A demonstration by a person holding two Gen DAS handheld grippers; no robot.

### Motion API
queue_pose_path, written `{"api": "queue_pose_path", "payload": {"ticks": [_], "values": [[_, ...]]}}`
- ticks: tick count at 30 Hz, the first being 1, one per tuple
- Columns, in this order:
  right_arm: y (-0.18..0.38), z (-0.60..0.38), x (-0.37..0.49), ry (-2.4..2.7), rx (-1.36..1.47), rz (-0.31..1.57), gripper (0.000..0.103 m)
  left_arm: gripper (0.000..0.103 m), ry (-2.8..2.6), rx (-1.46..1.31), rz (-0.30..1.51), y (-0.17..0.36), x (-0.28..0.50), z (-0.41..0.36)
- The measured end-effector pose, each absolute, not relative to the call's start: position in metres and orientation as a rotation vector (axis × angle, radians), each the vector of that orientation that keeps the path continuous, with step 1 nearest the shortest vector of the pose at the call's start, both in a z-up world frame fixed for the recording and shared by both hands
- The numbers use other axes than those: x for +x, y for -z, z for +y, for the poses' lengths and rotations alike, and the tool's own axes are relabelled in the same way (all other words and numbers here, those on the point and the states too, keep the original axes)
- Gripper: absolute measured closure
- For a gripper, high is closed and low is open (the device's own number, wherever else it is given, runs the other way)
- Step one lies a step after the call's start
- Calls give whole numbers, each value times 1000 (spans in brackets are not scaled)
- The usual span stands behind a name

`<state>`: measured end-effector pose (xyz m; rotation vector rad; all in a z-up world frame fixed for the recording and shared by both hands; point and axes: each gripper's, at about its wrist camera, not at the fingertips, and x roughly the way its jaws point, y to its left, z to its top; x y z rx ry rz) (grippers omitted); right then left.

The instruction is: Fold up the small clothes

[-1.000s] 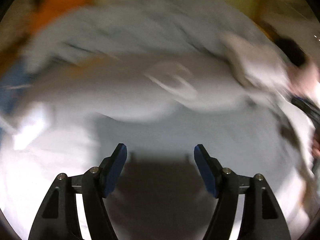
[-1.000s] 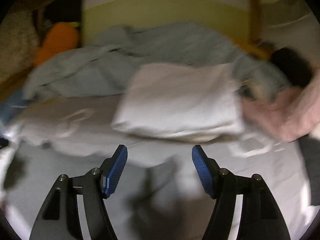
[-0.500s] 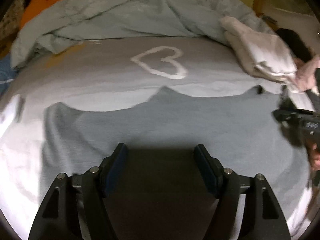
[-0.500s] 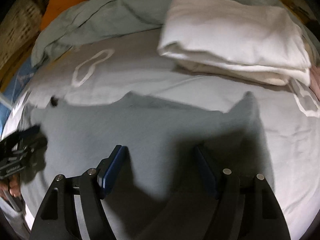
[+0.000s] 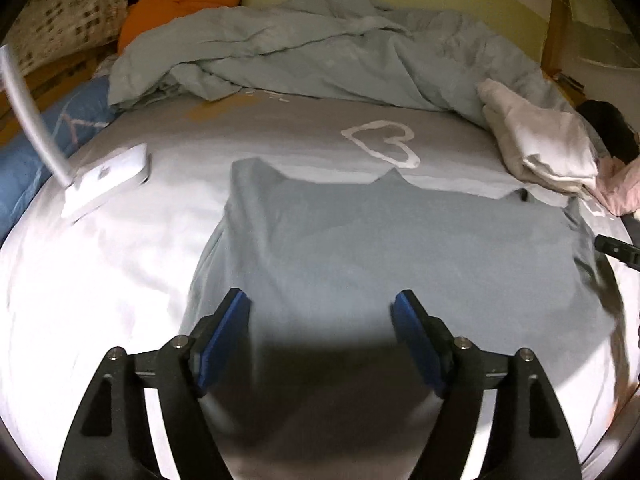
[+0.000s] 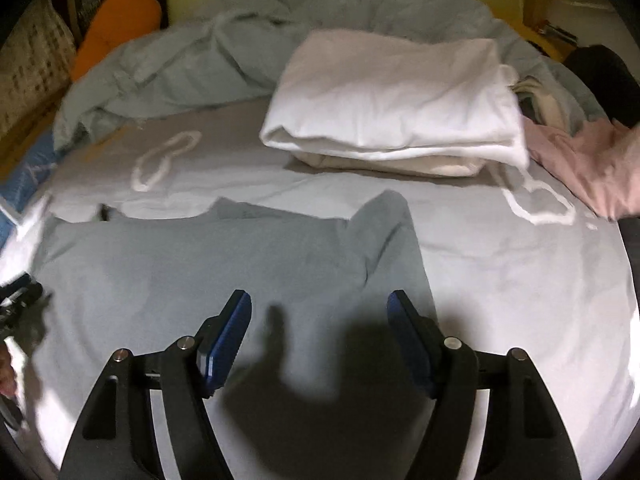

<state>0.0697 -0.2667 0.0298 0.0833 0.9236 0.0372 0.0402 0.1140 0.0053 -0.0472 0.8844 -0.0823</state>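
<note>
1. A grey-blue T-shirt (image 5: 400,248) is seen spread flat on the bed sheet (image 5: 100,280), lying just ahead of and partly beneath both sets of jaws.
2. The jaws of the left gripper (image 5: 322,336) have just been opening and are held apart with nothing between the pads; only the shirt's shadowed lower part lies below them.
3. The jaws of the right gripper (image 6: 320,332) are likewise held apart and empty, set over the shirt's right portion, with its raised corner ahead of the right jaw.
4. No fold is judged to have been made in this shirt yet: it is laid out, and every fold is left to do.
5. A folded white garment (image 6: 400,104) is seen well ahead of the right jaws, so some earlier pieces are judged finished; a pink garment (image 6: 580,160) to the right is unfolded.
6. The shirt's near hem is hidden under the jaws and their shadow in both views.
7. The sleeves cannot be clearly made out, and the left view's right edge is blurred.
</note>
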Motion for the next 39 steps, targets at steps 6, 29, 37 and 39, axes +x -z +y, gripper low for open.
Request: {"api": "queue_pose_path", "payload": {"ticks": [6,29,37,39], "values": [[-45,-233,-8,-29,-57,770,18,26,74,-51,879,-1,8,107],[-14,-272,-58,67,317,783,18,19,116,-862,927,30,-50,180],[1,-300,-54,50,489,816,18,20,11,-890,811,31,-20,190],[5,-310,-52,93,511,807,18,23,-34,-808,816,28,-8,180]]}}
